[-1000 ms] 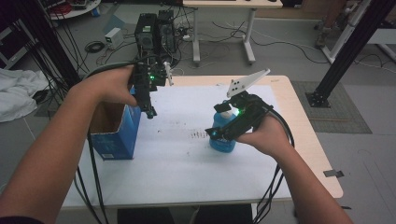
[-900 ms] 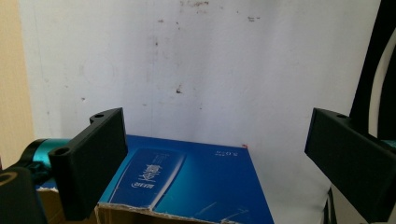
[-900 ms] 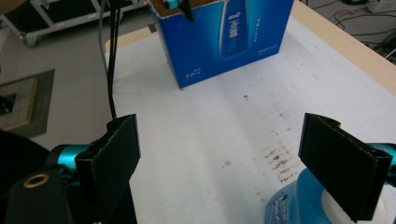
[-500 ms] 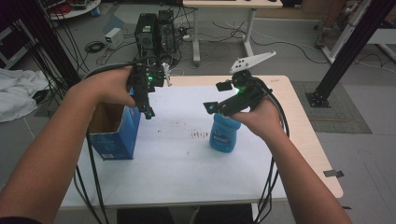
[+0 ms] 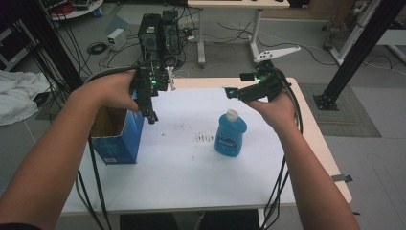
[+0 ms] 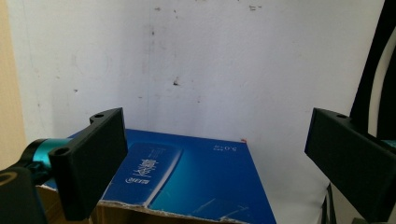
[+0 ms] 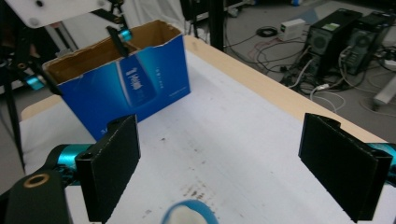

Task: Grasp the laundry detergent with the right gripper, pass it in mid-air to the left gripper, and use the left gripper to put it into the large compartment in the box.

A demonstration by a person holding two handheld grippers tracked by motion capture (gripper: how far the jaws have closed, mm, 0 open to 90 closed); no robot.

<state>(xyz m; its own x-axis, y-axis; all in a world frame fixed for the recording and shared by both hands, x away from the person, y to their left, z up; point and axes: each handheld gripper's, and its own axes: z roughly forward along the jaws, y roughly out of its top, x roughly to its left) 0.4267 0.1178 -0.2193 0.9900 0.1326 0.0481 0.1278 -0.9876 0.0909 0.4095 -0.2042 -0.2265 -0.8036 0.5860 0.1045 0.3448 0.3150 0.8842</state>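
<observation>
A blue bottle (image 5: pixel 230 136) with a white cap stands upright on the white table top (image 5: pixel 191 167), right of centre. My right gripper (image 5: pixel 237 85) hovers above and behind it, open, nothing between its jaws. In the right gripper view the open gripper (image 7: pixel 233 168) looks over the bottle's cap (image 7: pixel 189 213), which is blurred at the bottom edge. An open blue cardboard box (image 5: pixel 117 136) stands at the table's left side. My left gripper (image 5: pixel 149 112) points down beside the box's right wall, open. In the left gripper view the gripper (image 6: pixel 219 163) frames the blue box (image 6: pixel 201 177) below, holding nothing.
Dark smudges (image 5: pixel 206 139) mark the table top between box and bottle. Computer towers (image 5: pixel 158 31) and cables sit on the floor behind the table. A black frame post (image 5: pixel 354 52) stands at the right. Cables trail from both grippers off the table's front.
My right gripper let go of the blue bottle, opened, and rose up and back from it. The bottle stays standing on the table. The left gripper barely moved.
</observation>
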